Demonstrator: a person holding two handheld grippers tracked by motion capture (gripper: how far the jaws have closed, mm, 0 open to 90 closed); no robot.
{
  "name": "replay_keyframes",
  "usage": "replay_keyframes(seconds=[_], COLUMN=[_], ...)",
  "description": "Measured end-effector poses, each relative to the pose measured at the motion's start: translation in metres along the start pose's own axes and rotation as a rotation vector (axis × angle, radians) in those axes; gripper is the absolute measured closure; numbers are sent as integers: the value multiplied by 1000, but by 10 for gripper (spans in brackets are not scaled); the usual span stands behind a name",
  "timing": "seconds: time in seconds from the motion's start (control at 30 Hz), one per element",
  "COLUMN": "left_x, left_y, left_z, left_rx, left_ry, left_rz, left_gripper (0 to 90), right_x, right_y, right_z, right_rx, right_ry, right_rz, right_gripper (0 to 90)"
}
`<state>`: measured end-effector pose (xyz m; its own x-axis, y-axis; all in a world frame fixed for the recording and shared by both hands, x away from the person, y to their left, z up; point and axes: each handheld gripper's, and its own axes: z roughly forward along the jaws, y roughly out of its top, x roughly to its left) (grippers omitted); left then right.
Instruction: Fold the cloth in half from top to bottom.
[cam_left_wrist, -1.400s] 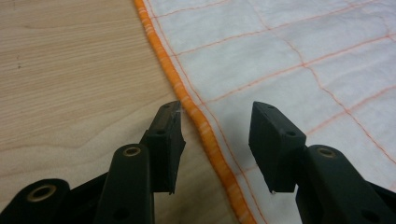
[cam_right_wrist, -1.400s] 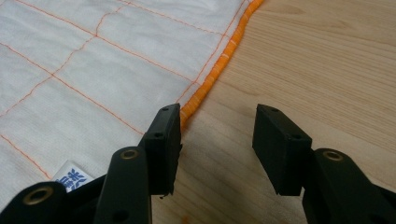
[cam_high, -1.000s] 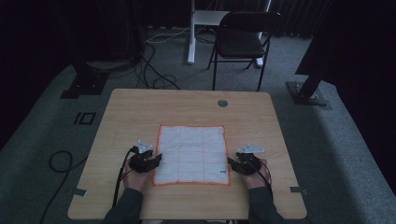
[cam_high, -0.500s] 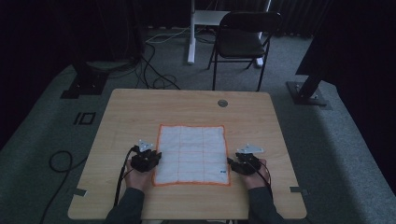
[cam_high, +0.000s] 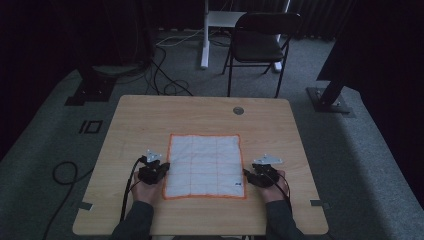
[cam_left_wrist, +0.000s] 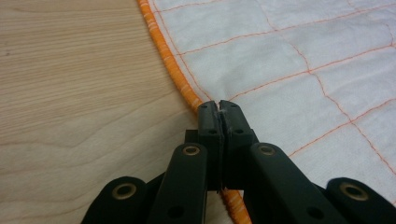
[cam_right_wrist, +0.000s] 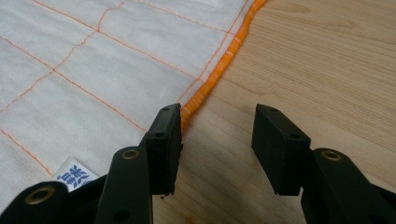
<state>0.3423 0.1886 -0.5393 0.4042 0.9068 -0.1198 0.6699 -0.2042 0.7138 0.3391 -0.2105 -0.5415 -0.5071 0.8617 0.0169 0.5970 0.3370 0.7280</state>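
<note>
A white cloth with an orange hem and an orange stitched grid lies flat on the wooden table. My left gripper is at the cloth's left edge. In the left gripper view its jaws are shut on the orange hem, with the tips pressed together over the cloth. My right gripper is at the cloth's right edge. It stands open, one jaw over the hem and the other over bare wood. A small blue-printed label sits near that corner.
A round grommet sits in the table's far right part. Behind the table stands a dark folding chair. Cables trail on the grey floor at the left. A stand's base is at the right.
</note>
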Motion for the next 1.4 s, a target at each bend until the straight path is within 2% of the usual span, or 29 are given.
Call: replay_keyframes(seconds=[0.43, 0.5, 0.67, 0.97, 1.0, 1.23, 1.4], left_x=[20, 22, 21, 14, 10, -4, -11], left_y=[-2, -1, 2, 13, 15, 27, 33], left_z=[-8, -8, -13, -24, -24, -22, -20], left_rx=[-4, -6, -23, -64, -71, -70, -64], left_ry=[46, 42, 23, -35, -54, -84, -106], left_rz=[-43, -56, -59, -15, 0, 52, 71], left_gripper=[895, 894, 894, 894, 894, 894, 894], right_x=[0, 0, 0, 1, 1, 1, 1], right_y=[0, 0, 0, 0, 0, 1, 1], right_z=[1, 1, 2, 2, 2, 3, 3], right_rx=[3, 4, 6, 5, 6, 5, 5], right_ry=[3, 4, 5, 4, 3, 4, 6], right_rz=[2, 1, 1, -3, -3, -6, -6], right_gripper=[524, 524, 522, 523, 522, 522, 522])
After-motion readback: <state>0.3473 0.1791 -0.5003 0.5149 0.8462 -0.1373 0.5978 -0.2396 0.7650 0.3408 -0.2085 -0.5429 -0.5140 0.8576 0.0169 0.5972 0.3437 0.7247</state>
